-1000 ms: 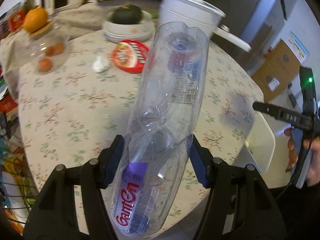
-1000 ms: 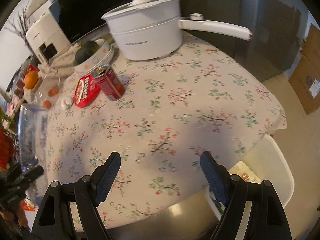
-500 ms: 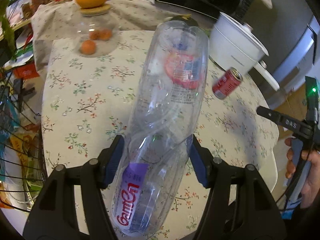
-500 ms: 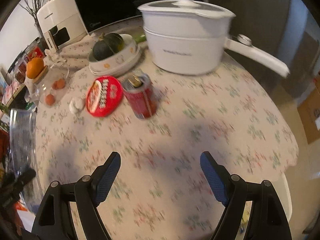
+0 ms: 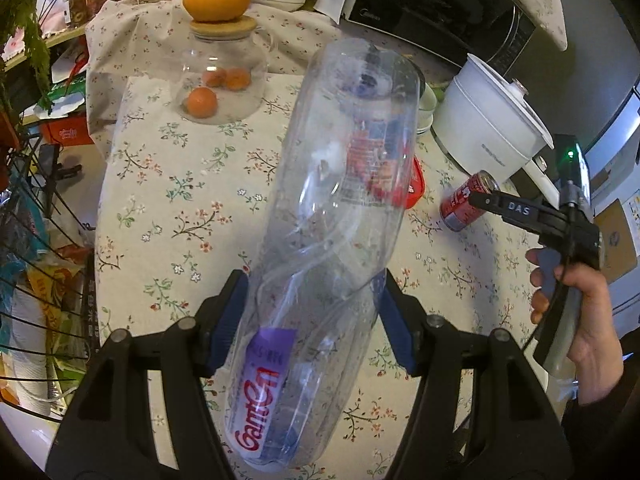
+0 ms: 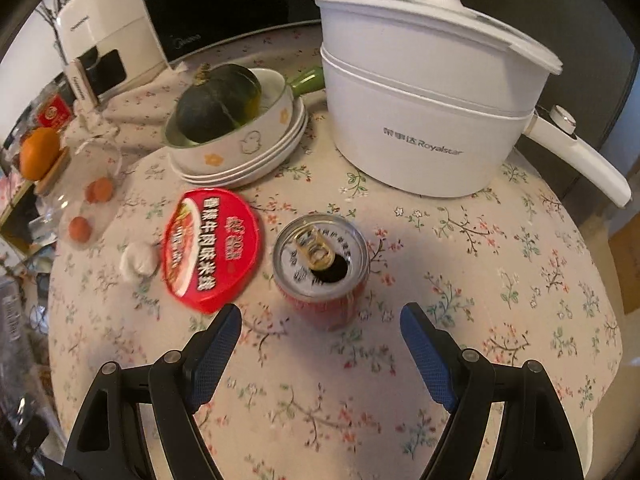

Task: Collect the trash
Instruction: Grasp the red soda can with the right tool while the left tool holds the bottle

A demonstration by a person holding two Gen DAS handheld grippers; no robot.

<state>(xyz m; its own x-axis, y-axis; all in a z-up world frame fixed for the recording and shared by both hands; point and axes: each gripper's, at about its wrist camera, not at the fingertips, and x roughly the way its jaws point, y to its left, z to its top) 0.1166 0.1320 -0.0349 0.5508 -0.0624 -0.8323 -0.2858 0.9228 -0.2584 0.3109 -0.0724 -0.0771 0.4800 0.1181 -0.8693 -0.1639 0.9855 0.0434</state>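
My left gripper [image 5: 314, 320] is shut on a crushed clear plastic bottle [image 5: 332, 216] with a purple Ganten label and holds it above the floral tablecloth. My right gripper [image 6: 322, 344] is open and empty, just in front of an opened red soda can [image 6: 322, 268] that stands upright on the table. In the left wrist view the can [image 5: 466, 202] sits beside the right gripper's tip. A red round foil lid [image 6: 210, 248] and a crumpled white tissue [image 6: 138, 262] lie left of the can.
A white electric pot [image 6: 424, 112] with a long handle stands behind the can. A stack of bowls holding a dark green squash [image 6: 218, 102] sits at the back. A glass jar with small oranges [image 5: 220, 76] stands at the far left. A wire rack [image 5: 28, 248] borders the table's left edge.
My right gripper has moved in over the table towards the red can, which now sits close between its fingers. My left gripper keeps the bottle and has swung left.
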